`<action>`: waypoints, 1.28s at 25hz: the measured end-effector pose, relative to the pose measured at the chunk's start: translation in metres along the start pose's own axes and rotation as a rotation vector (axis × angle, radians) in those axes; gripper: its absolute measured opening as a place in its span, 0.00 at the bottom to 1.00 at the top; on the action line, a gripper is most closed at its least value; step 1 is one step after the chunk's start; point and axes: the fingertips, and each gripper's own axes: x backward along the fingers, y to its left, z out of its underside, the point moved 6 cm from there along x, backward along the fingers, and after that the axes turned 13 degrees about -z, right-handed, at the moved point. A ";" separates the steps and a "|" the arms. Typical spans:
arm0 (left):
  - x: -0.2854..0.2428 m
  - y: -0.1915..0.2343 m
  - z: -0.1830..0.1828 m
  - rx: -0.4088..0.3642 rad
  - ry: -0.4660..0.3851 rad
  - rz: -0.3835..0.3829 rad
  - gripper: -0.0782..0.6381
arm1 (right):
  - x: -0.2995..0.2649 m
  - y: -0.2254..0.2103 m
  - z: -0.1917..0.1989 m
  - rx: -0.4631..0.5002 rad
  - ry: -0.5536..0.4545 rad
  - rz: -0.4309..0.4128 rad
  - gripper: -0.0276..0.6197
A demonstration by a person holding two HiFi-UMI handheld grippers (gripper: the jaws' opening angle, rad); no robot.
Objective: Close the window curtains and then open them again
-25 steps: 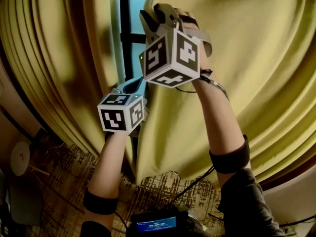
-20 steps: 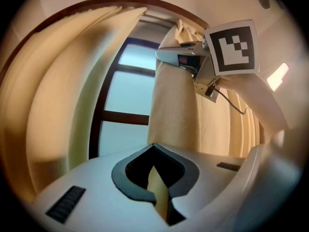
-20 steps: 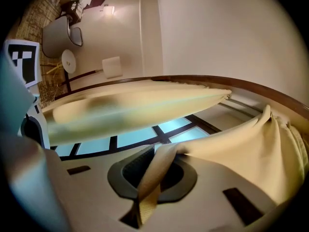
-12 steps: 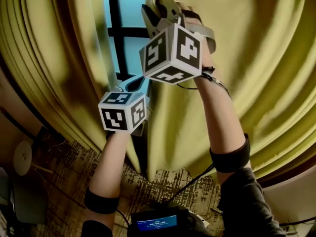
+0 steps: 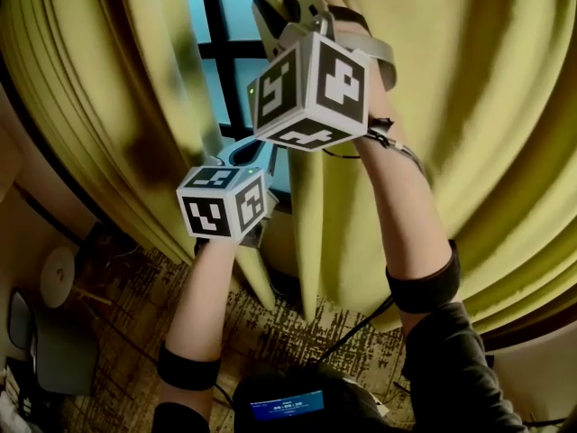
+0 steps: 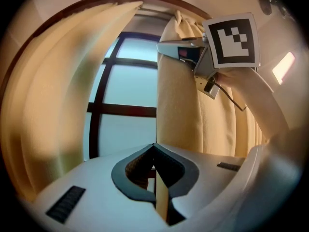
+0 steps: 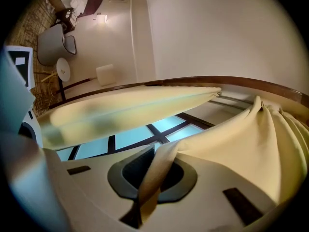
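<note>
The right curtain [image 5: 469, 106] hangs beside a strip of bare window [image 5: 236, 16], its edge clamped in the left gripper [image 6: 155, 178] and, higher up, the right gripper [image 7: 145, 182]. Only the gripper views show cloth pinched between the jaws. The head view alone shows its hem by the carpet [image 5: 270, 323].

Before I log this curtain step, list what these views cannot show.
Text on the screen: head view, too small and dim.
Far side of the right curtain: head view, cut off by the right edge.
Outdoors: every view, the window glass shows only pale glow.
</note>
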 end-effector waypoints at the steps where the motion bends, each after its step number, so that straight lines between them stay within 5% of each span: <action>1: 0.002 0.001 -0.002 -0.003 -0.002 0.004 0.09 | -0.001 0.001 -0.002 0.008 0.006 0.000 0.08; 15: 0.021 0.078 -0.012 0.024 -0.034 0.113 0.09 | -0.059 0.009 -0.065 0.053 0.059 0.052 0.08; 32: 0.010 0.206 -0.030 0.067 -0.038 0.128 0.09 | -0.186 0.041 -0.133 0.122 0.072 -0.001 0.08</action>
